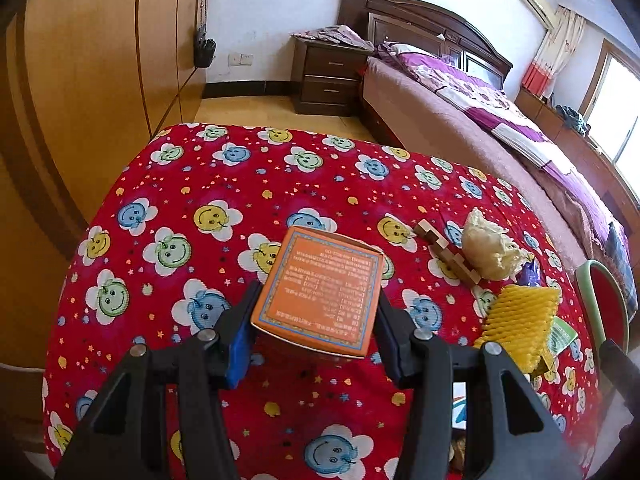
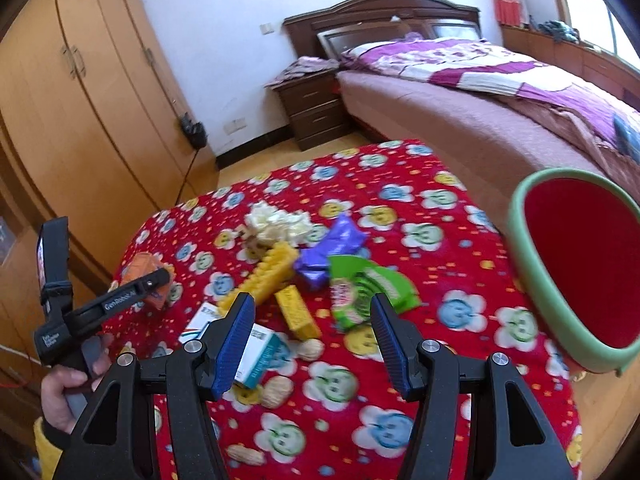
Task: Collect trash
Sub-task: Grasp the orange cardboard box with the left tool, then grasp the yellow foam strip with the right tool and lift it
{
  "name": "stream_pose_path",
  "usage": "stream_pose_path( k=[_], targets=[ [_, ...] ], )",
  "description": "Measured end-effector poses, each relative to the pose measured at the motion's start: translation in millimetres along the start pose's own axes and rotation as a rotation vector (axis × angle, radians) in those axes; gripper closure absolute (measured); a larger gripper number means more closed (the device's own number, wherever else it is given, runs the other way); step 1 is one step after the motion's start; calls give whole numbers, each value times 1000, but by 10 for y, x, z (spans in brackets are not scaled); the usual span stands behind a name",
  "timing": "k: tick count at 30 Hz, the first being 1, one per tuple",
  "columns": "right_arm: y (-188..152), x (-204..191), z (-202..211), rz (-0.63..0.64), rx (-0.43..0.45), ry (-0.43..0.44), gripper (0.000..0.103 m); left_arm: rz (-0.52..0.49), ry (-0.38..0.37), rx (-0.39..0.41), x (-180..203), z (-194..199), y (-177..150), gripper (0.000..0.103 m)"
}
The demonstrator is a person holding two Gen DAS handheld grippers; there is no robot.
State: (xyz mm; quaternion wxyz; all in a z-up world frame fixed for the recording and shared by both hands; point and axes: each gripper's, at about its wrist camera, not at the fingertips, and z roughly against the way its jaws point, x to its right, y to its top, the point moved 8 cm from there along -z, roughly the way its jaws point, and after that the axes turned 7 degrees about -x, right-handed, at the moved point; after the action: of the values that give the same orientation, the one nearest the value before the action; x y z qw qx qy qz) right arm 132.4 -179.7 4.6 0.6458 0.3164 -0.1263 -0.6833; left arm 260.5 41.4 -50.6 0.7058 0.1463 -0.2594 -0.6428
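My left gripper (image 1: 316,312) is shut on an orange carton (image 1: 320,292) and holds it above the red smiley tablecloth (image 1: 200,184). The carton also shows in the right wrist view (image 2: 146,276), held at the left. My right gripper (image 2: 314,336) is open and empty above a heap of trash: a green wrapper (image 2: 360,292), a purple wrapper (image 2: 332,250), yellow foam netting (image 2: 268,276), a small yellow box (image 2: 298,312), a white-teal box (image 2: 256,354), crumpled white paper (image 2: 280,222) and peanut shells (image 2: 278,392). A green-rimmed red bin (image 2: 580,268) stands at the right.
A wooden puzzle piece (image 1: 440,248) lies by the crumpled paper (image 1: 490,246) and netting (image 1: 520,320). The bin's rim (image 1: 600,304) shows at the table's right edge. A bed (image 2: 480,92) and nightstand (image 2: 312,108) stand behind, a wardrobe (image 2: 80,100) to the left.
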Motion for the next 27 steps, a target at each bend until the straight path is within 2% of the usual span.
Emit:
stream_pose_path(
  k=[13, 22, 23, 24, 27],
  targets=[
    [67, -383, -560, 35, -94, 38, 42, 1, -49, -2, 84, -102, -81, 50],
    [188, -447, -774, 41, -89, 40, 42, 11, -69, 0, 71, -89, -78, 50],
    [192, -447, -785, 42, -88, 39, 47, 13, -71, 0, 71, -91, -81, 50],
    [195, -444, -802, 44, -90, 36, 59, 14, -71, 0, 76, -87, -86, 50],
    [177, -435, -835, 44, -104, 44, 76, 13, -72, 2, 81, -85, -87, 50]
  ],
)
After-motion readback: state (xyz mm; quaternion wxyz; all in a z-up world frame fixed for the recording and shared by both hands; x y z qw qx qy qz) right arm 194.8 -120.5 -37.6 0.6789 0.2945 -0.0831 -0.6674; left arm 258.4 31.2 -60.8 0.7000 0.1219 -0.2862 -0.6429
